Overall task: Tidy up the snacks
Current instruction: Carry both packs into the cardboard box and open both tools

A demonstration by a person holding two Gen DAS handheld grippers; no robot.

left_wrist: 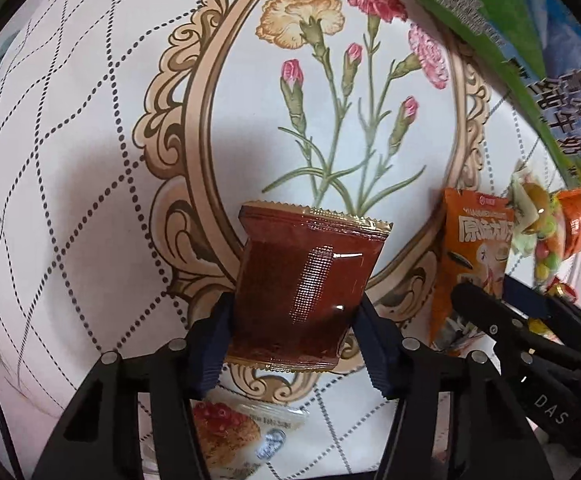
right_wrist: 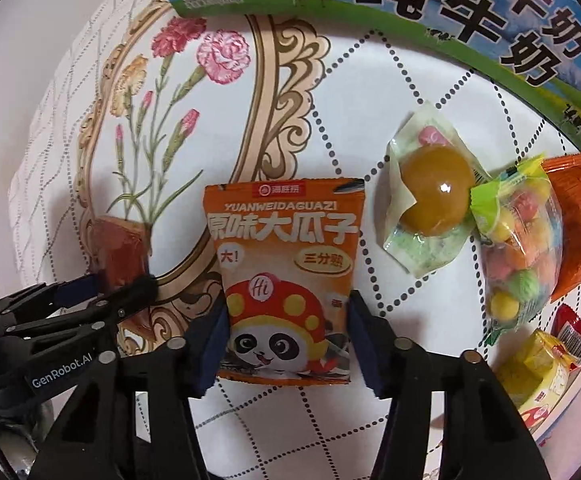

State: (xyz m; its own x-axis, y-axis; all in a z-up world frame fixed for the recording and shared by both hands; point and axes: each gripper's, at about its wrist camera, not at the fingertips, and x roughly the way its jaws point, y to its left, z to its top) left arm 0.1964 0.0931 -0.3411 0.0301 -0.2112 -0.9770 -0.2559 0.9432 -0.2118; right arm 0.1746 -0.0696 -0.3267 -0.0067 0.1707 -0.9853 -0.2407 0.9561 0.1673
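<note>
Left tongs (left_wrist: 290,316) pinching the dark red packet (left_wrist: 310,280) by its side edges, right tongs (right_wrist: 286,316) likewise the orange seed packet (right_wrist: 286,264), both above the table (right_wrist: 430,92) middle; thin slippery foil, easily slipping or buckling out.

The place looked like a home, most likely a dining table or a living room table. The tablecloth (left_wrist: 90,128) was white with a quilted pattern of dotted lines and a printed oval frame with carnations (left_wrist: 330,80) inside, the kind people use in a house. On it lay small snack packets (right_wrist: 518,240) of different sorts, loose and mixed, not arranged like in a shop. A big milk carton box (right_wrist: 470,12) with green and blue print stood at the edge of the table. No shelves or machines of a workplace were seen.
</note>
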